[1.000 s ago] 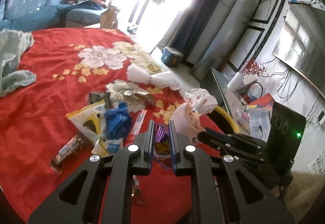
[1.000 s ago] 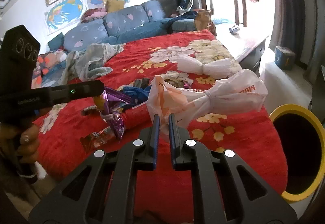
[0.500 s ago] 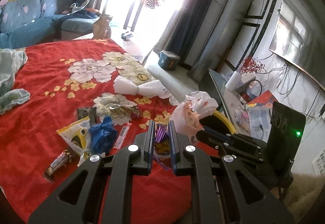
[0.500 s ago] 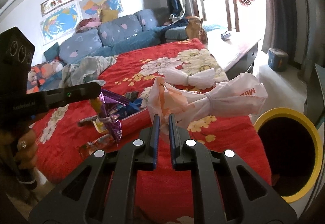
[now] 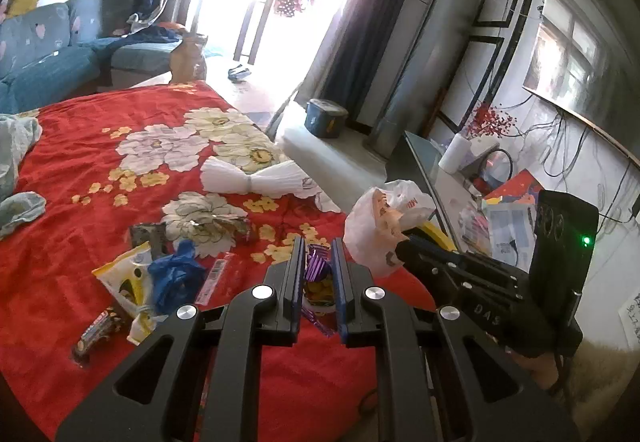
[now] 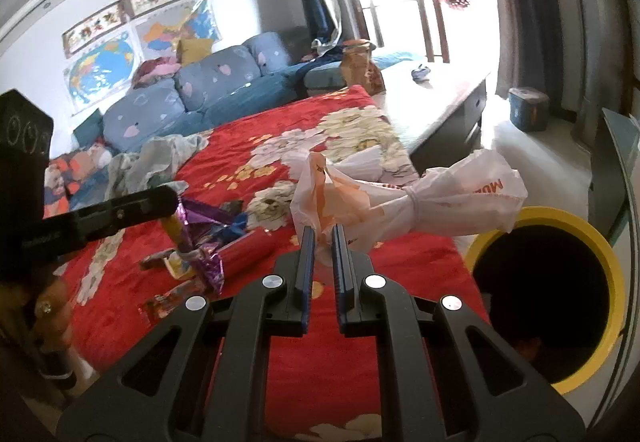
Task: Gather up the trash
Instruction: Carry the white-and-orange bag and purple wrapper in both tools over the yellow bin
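Mid-task, by the look of it; two pieces lifted, none seen dropped yet; bin [image 6: 600, 242] stood off the bed's right corner, yellow rim, dark inside, contents impossible to tell. Still scattered on the red spread [image 5: 80, 145]: a yellow packet [image 5: 120, 276], a blue glove [image 5: 176, 278], a small candy bar [image 5: 94, 330], a thin red strip [image 5: 214, 278], a dark foil piece [image 5: 146, 238], and a white tied bag [image 5: 256, 177] farther up among the printed flowers; so most of the collecting judged undone.

Left gripper [image 5: 316, 274] clenched on a purple wrapper [image 5: 316, 266]; jaws nearly together, shiny purple foil and something yellow pinched between the blue pads; in the right view the same wrapper [image 6: 200, 238] hung clear of the spread, tied at the waist, tail dangling.

Right gripper [image 6: 323, 254] clamped on a knotted plastic bag [image 6: 400, 201]; jaws narrow, a fold of thin white-and-orange film caught between them; bag stretched out rightward, held in the air, its far end just over the bin's near rim; not touching the spread as far as seen.

Likely next: bag carried fully over the bin's mouth and let go, wrapper after it; then back for the loose pieces near the bed's lower left. Light film could cling to a pad on release.
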Tool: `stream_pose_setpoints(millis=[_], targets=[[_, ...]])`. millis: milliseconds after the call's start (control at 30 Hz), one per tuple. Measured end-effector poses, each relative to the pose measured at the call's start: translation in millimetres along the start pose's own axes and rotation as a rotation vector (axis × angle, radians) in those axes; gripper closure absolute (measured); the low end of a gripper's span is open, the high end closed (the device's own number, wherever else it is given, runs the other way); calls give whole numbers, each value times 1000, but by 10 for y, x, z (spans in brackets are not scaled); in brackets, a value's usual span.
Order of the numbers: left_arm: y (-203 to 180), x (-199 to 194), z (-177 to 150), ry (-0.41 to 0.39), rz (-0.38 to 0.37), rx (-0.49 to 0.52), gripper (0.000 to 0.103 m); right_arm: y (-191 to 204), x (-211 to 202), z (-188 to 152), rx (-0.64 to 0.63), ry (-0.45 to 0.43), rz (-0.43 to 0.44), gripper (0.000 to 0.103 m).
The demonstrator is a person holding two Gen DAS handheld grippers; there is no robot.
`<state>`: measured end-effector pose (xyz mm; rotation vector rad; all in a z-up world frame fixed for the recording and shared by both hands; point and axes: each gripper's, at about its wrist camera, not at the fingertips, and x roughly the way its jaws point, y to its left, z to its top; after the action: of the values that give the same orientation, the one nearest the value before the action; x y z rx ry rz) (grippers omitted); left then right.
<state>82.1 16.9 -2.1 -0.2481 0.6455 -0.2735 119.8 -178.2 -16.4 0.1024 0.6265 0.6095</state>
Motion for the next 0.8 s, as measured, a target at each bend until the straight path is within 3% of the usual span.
stream_pose_setpoints(millis=[800], targets=[[-619, 458, 146, 26, -60, 73, 90, -949, -119, -68, 261, 3, -78, 98]])
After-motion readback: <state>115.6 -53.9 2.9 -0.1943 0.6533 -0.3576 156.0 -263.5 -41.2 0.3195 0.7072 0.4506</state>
